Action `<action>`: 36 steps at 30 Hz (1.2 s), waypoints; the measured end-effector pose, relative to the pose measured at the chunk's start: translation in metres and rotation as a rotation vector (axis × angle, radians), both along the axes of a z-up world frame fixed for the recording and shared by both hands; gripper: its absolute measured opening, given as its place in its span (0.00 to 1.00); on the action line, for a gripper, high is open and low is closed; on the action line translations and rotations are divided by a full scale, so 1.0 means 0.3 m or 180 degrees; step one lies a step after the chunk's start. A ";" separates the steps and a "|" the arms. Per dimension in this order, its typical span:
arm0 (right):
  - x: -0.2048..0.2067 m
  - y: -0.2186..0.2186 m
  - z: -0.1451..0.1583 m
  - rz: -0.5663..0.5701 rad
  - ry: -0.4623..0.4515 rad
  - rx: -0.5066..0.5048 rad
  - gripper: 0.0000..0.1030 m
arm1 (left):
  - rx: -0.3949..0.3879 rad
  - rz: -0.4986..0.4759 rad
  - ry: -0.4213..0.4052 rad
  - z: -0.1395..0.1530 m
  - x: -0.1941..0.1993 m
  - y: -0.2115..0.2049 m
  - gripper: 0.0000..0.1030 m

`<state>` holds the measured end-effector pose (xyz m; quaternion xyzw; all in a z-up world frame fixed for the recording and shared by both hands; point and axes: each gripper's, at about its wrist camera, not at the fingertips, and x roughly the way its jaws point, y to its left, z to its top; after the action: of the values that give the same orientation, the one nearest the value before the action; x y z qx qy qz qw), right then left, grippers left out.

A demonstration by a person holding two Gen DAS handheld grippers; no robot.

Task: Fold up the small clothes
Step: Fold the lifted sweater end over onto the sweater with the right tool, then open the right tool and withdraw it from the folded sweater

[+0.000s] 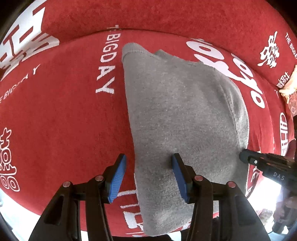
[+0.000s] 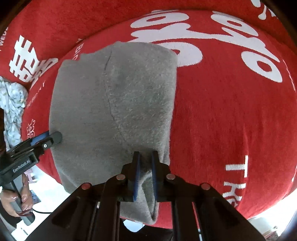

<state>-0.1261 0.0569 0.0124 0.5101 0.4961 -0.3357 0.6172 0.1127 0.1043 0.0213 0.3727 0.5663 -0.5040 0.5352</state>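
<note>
A grey fleece garment (image 1: 182,115) lies folded lengthwise on a red cloth with white lettering (image 1: 70,115). My left gripper (image 1: 148,163) is open over the garment's near left edge, one blue pad on the red cloth, the other on the grey fabric. In the right wrist view the garment (image 2: 111,96) fills the middle. My right gripper (image 2: 145,159) is shut on the garment's near right edge, with fabric bunched between the blue pads. The right gripper also shows in the left wrist view (image 1: 246,155) at the garment's right edge. The left gripper shows in the right wrist view (image 2: 53,138).
The red cloth (image 2: 222,111) covers a rounded seat with a raised back (image 1: 148,14). A pale floral cloth (image 2: 13,100) lies at the left. A patterned item (image 1: 291,89) lies at the right edge. Bright floor shows below the front edge.
</note>
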 end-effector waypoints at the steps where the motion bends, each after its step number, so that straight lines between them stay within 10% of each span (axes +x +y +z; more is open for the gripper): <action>1: 0.006 0.000 0.002 0.0022 0.0022 -0.0005 0.11 | 0.0010 -0.0003 -0.0016 0.001 -0.001 -0.001 0.51; 17: -0.017 0.000 0.000 -0.0284 0.0065 0.0218 0.12 | 0.0219 0.0116 -0.0049 -0.004 0.007 0.001 0.63; 36: -0.098 -0.046 0.035 -0.0674 0.0516 0.0389 0.37 | 0.0459 0.0061 -0.0152 0.083 0.028 0.078 0.63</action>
<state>-0.1555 0.0432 0.0229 0.5675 0.5072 -0.4082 0.5041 0.1210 0.1276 0.0461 0.4167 0.5917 -0.4477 0.5252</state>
